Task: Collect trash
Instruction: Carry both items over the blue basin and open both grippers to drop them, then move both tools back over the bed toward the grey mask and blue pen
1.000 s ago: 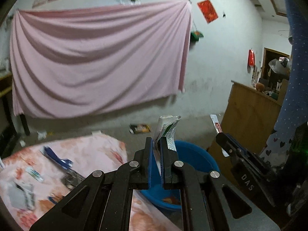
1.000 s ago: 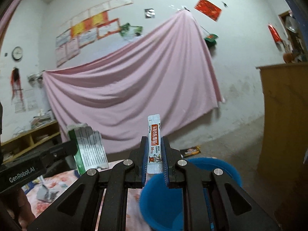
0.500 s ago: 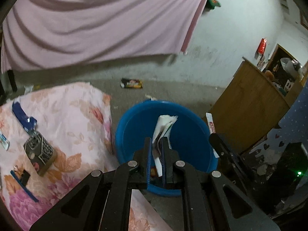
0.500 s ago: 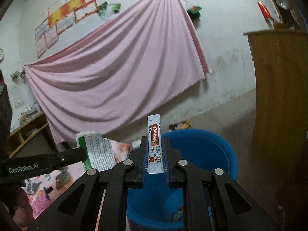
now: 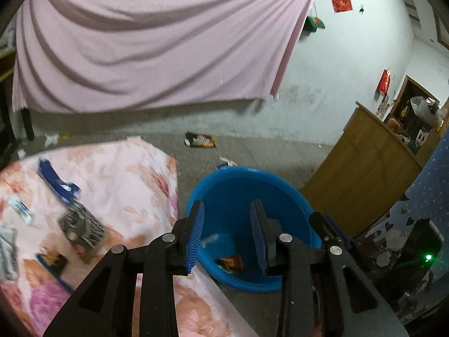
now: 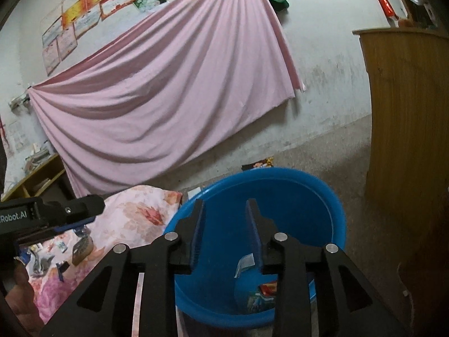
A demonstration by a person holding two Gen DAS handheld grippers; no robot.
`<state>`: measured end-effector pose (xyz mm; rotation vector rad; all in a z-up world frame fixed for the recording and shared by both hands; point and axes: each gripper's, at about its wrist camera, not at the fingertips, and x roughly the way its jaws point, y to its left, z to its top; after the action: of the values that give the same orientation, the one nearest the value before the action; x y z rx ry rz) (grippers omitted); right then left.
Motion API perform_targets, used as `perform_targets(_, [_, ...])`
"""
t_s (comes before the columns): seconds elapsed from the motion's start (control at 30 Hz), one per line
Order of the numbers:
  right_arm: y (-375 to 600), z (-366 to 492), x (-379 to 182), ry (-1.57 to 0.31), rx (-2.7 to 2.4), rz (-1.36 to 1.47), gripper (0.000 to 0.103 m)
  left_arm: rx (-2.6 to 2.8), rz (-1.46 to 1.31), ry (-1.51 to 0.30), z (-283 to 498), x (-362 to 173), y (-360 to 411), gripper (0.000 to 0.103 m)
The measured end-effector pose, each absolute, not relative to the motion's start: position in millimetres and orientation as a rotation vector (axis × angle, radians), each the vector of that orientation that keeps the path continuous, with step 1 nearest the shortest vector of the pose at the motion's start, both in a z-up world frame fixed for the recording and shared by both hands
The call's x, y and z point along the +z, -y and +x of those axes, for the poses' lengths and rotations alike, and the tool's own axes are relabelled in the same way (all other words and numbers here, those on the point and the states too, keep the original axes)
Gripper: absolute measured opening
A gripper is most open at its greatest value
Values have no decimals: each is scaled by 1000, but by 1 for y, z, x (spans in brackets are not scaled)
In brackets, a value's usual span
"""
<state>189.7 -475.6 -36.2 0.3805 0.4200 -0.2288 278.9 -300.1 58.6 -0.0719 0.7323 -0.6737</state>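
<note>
A blue bucket (image 5: 238, 170) (image 6: 280, 171) stands on the floor beside the floral cloth. My left gripper (image 5: 226, 210) hangs over its mouth, jaws opening, with nothing between them. My right gripper (image 6: 224, 213) is over the same bucket, jaws also opening and empty. A small white sachet (image 6: 245, 262) shows inside the bucket just below the right finger. A pale packet (image 5: 210, 238) lies lower in the bucket. Red and green wrappers (image 5: 231, 262) (image 6: 263, 295) lie on the bottom. In the right wrist view the left gripper (image 6: 56, 210) reaches in from the left.
The floral cloth (image 5: 126, 174) carries a blue item (image 5: 56, 182), a dark grey item (image 5: 81, 230) and several small scraps. A dark wrapper (image 5: 200, 140) lies on the floor past the bucket. A wooden cabinet (image 5: 364, 174) (image 6: 407, 140) stands to the right.
Both grippers opened. The green-and-white packet left the left jaws and the red-and-white sachet left the right jaws; both are now down inside the bucket.
</note>
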Motion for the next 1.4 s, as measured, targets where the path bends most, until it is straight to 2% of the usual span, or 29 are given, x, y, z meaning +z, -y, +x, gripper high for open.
perform_targets(0.13, [465,182,-18,-374,-222,353,31,-650,-63,-632,266,81,276,39])
perform_targets(0.2, [456,177,-4,-338,-210,331,38,-635,-60,-583,259,91,261,41])
perform_targets(0.33, [438,171,19,-282,-181,298,43,-591,-54,-502,246,108,227,42])
perform_targets(0.43, [423,167,35,-243,-155,282,46,-548,-65,-451,237,116,198,55])
perform_targets(0.53, [407,161,50,-204,-133,260,48,-510,-85,-403,228,120,168,56])
perform_targets(0.6, [395,159,58,-185,-118,240,57,-487,-86,-384,221,122,151,62])
perform_targets(0.63, [390,159,61,-180,-115,232,62,-471,-86,-369,217,121,141,72])
perform_targets(0.67, [383,158,65,-169,-111,224,73,-460,-86,-358,213,121,136,83])
perform_targets(0.87, [350,148,79,-101,-66,170,88,-379,-135,-291,192,117,86,99])
perform_targets(0.9, [345,147,80,-94,-54,163,96,-369,-149,-285,191,116,76,100])
perform_targets(0.97, [336,144,82,-76,-40,153,103,-338,-178,-276,189,114,58,100])
perform_targets(1.4, [267,141,76,-28,47,63,103,-190,-192,-262,179,91,-16,101])
